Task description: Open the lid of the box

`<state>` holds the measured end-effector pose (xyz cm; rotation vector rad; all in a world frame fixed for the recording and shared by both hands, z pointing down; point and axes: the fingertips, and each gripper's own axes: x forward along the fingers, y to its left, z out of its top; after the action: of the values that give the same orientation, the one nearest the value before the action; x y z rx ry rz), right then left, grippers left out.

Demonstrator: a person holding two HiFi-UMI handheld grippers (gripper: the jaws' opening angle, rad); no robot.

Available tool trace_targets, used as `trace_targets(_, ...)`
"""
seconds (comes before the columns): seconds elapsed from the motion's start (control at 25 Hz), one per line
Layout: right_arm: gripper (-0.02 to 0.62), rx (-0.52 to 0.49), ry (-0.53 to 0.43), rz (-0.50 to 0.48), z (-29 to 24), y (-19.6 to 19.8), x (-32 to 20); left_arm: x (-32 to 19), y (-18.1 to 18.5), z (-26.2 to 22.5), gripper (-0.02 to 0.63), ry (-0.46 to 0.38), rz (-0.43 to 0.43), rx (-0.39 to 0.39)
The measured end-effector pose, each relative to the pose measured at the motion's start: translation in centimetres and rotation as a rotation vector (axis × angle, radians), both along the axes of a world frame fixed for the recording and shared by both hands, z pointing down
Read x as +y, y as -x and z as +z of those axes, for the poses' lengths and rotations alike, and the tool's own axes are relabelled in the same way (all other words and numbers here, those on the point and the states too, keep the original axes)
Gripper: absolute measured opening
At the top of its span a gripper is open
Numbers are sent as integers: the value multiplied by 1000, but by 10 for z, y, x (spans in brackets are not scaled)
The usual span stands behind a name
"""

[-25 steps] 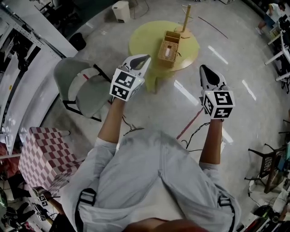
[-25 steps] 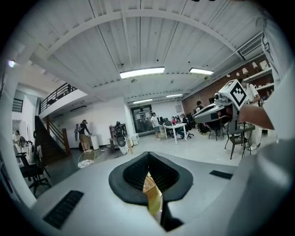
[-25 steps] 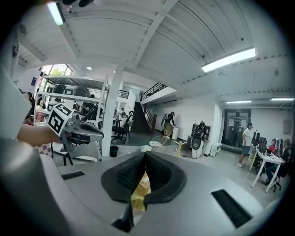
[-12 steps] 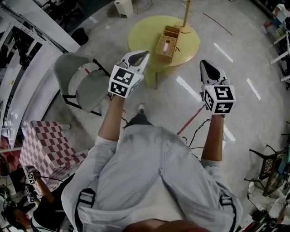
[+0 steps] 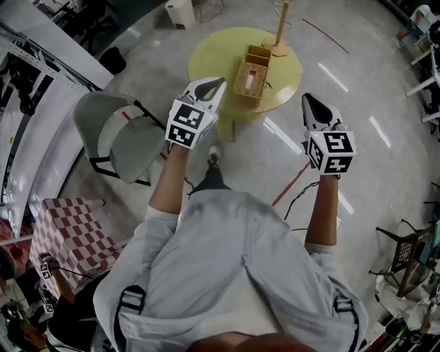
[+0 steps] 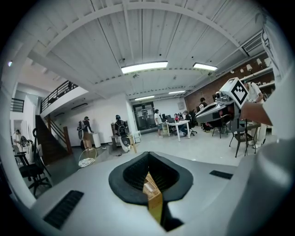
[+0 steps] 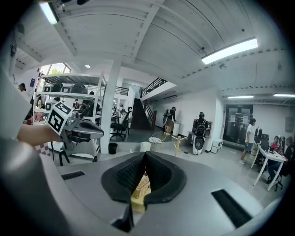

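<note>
A woven wicker box [image 5: 252,72] stands on a round yellow table [image 5: 213,55], some way ahead on the floor. Both grippers are held in the air short of the table, pointing toward it. My left gripper [image 5: 216,84] is shut with nothing in it, its tip over the table's near left edge. My right gripper [image 5: 308,103] is also shut and empty, off the table's right side. In the left gripper view a sliver of the box [image 6: 150,185] shows below the closed tips [image 6: 148,154]. The right gripper view shows the box [image 7: 140,185] the same way.
A wooden stand [image 5: 280,31] rises on the table behind the box. A grey chair [image 5: 120,134] sits left of the table and a checkered box [image 5: 65,237] at the near left. Cables and a red line [image 5: 292,185] cross the floor. A white bin [image 5: 179,12] stands beyond.
The person has stepped forward, and a foot now shows below the left gripper. The chair and checkered box have slid lower left. Both grippers keep their pose and stay shut.
</note>
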<state>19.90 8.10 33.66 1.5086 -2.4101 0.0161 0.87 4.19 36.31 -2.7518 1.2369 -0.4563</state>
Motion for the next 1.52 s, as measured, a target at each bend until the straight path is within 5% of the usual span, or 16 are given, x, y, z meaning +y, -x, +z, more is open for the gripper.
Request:
trace_targets(0.84, 23, 59, 46, 105, 6, 38, -195, -215, 15, 5, 29, 55, 168, 12)
trace_targets(1.52, 25, 58, 172, 189, 64, 36, -273, -303, 15, 53, 29, 168, 255, 15)
